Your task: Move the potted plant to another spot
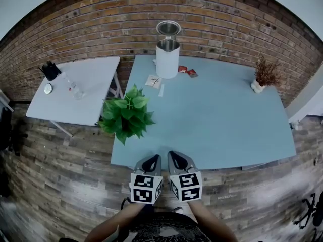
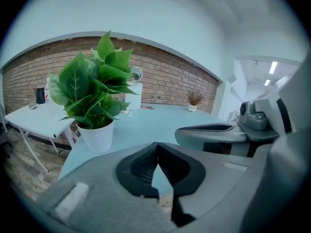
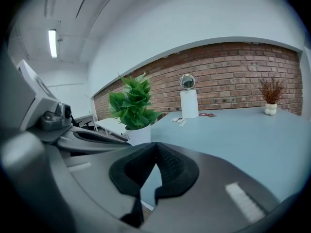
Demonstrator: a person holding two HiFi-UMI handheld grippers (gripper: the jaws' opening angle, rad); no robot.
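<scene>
My left gripper (image 1: pixel 152 160) and right gripper (image 1: pixel 176 159) sit at lower centre, both pinched closed and empty; the potted plant (image 1: pixel 126 116) stands left of centre, near the blue table (image 1: pixel 227 125) edge; likely light, top-heavy, with soft leaves; I'd grasp its rigid, probably slick white pot (image 2: pixel 97 136).

A brick wall (image 1: pixel 101 32) stands behind the blue table (image 1: pixel 222 120). Left of this table is a white table (image 1: pixel 88 92) (smaller), on wooden floor (image 1: pixel 55 180).

The potted plant (image 1: pixel 127 116) shows green leaves in a white pot, the table (image 1: pixel 227 120) pale blue, the wall (image 1: pixel 101 29) red-brown brick, the floor (image 1: pixel 55 180) grey-brown planks, the left tool (image 1: pixel 153 159) and right tool (image 1: pixel 173 156) grey with black-and-white square-marker cubes.
</scene>
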